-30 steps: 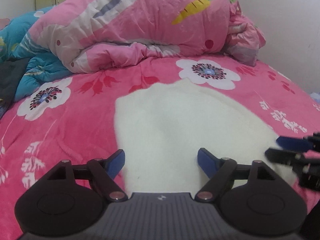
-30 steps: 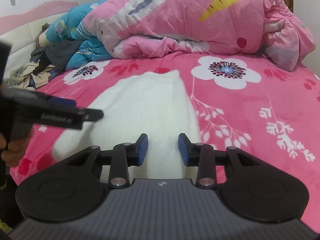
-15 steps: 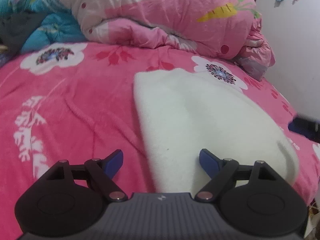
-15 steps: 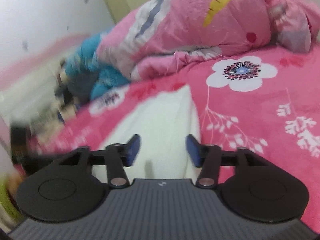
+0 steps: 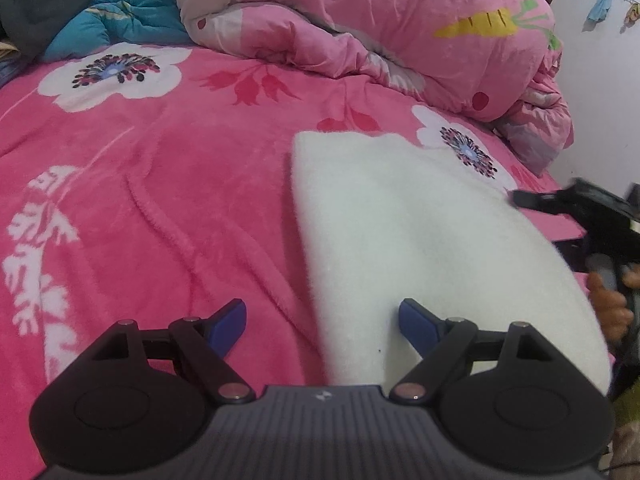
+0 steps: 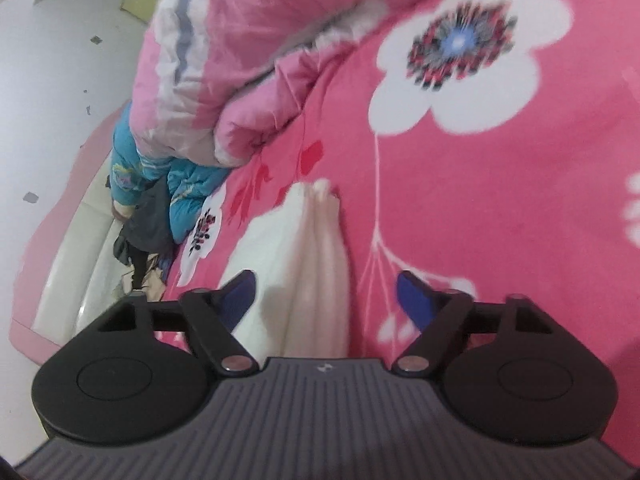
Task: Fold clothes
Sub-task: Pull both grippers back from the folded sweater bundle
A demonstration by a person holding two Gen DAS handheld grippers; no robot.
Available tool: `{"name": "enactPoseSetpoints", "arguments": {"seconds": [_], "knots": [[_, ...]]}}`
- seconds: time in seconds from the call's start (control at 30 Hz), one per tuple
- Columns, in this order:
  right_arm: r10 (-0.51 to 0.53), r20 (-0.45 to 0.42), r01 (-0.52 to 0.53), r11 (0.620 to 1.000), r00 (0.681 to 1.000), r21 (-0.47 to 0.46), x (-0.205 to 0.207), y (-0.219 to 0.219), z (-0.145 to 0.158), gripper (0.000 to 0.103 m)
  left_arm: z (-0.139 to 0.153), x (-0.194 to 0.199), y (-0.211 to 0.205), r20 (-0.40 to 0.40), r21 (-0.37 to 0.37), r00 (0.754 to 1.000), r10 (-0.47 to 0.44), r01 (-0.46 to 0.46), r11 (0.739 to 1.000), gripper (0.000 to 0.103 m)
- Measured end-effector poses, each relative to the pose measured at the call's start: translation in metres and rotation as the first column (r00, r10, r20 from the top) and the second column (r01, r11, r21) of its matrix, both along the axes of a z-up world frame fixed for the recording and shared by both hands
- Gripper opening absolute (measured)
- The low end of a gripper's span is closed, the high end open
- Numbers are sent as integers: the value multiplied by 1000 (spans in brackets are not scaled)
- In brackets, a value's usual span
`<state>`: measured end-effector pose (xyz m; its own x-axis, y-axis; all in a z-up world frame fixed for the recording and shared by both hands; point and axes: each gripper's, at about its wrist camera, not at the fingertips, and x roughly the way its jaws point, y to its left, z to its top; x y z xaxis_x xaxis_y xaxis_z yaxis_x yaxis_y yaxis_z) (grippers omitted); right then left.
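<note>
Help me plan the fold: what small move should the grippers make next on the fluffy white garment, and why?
Probably lower the left gripper onto the fluffy white garment at its near edge: its jaws stand open and empty, straddling that edge on the pink floral blanket.

Pink floral bed [image 5: 168,184]; white garment [image 5: 420,240], pink quilt [image 5: 360,12], blue quilt [image 5: 120,8] atop

Right gripper [image 6: 322,300] jaws now much wider than 1 s ago – rolled over white garment's [image 6: 304,264] folded edge; left gripper [image 5: 322,322] shifts to garment's left edge, lower.
</note>
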<state>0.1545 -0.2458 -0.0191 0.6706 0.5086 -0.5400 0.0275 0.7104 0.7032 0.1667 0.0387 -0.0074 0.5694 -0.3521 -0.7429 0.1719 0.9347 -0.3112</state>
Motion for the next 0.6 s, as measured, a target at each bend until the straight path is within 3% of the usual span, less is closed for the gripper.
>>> {"name": "enactPoseSetpoints", "arguments": {"seconds": [0.1, 0.27, 0.43, 0.6], "knots": [[14, -27, -15, 1000, 1000, -27, 14, 4, -15, 61, -1, 0, -1, 5, 6, 1000, -8, 8, 1000, 86], [-7, 10, 8, 990, 1000, -140, -2, 5, 5, 60, 10, -5, -1, 26, 43, 1000, -10, 9, 999, 84], [-14, 165, 36, 991, 986, -129, -76, -15, 53, 61, 34, -30, -3, 111, 90, 991, -69, 59, 994, 84], [35, 253, 41, 957, 967, -288, -170, 16, 72, 62, 49, -63, -17, 160, 124, 978, -137, 117, 985, 86]]}}
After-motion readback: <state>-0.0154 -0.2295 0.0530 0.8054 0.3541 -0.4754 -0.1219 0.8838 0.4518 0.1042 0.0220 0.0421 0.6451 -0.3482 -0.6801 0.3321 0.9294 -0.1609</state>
